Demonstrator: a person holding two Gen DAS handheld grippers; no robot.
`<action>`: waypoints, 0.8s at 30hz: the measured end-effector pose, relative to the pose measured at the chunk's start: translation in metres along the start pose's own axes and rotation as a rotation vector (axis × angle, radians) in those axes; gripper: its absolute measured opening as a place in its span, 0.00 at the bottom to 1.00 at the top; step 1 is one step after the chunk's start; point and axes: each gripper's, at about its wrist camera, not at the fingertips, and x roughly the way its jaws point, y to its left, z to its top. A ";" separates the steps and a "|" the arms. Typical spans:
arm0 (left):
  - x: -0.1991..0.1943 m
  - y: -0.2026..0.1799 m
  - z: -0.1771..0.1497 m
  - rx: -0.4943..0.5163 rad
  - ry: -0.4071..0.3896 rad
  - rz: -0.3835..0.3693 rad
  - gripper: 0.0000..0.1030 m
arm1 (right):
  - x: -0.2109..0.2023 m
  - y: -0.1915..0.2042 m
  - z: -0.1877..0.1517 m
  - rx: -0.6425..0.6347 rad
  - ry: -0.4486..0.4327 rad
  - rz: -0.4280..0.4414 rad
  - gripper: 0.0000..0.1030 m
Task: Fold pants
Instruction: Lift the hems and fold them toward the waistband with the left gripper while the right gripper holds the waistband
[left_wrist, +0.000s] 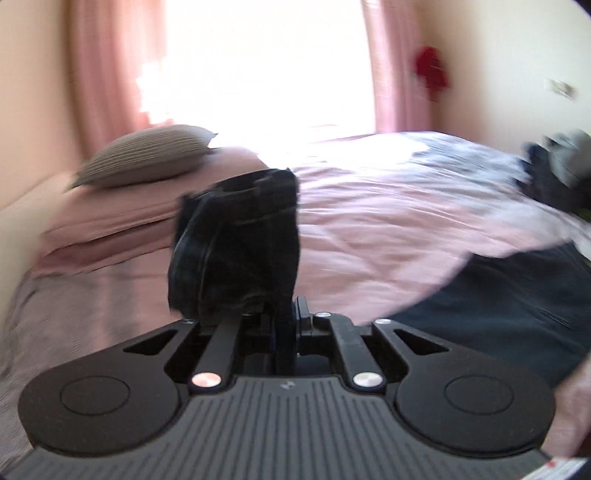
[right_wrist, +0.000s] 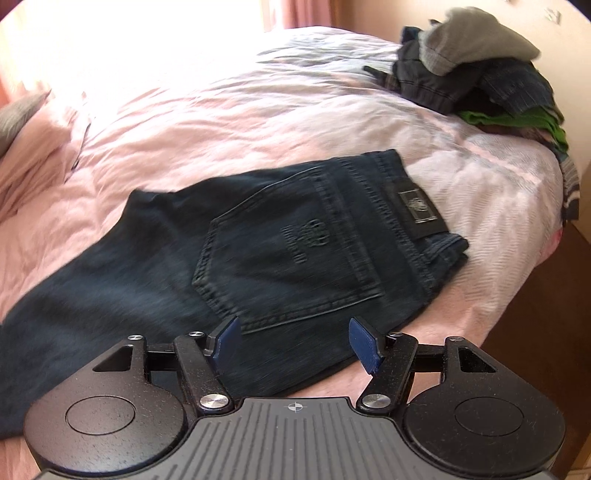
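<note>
The left gripper (left_wrist: 284, 314) is clamped: its jaws are drawn together at the centre line and pinch dark denim, which bunches up in front of them. It points moderately downward. A hand (left_wrist: 574, 413) shows at the lower right edge of the left wrist view. The right gripper (right_wrist: 295, 345) points steeply downward; its blue pads (right_wrist: 364, 345) stand well apart, gripping nothing.

left tool (left_wrist: 284, 314) tips hidden by pants (left_wrist: 236, 240)
</note>
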 end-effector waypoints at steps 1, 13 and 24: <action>0.011 -0.026 -0.003 0.033 0.018 -0.049 0.08 | 0.001 -0.005 0.001 0.009 0.001 0.006 0.60; 0.046 -0.112 -0.065 -0.011 0.326 -0.235 0.30 | 0.014 -0.041 0.006 0.108 0.055 0.242 0.60; 0.021 -0.009 -0.065 -0.293 0.395 0.018 0.29 | 0.079 0.070 -0.036 0.369 0.409 0.790 0.60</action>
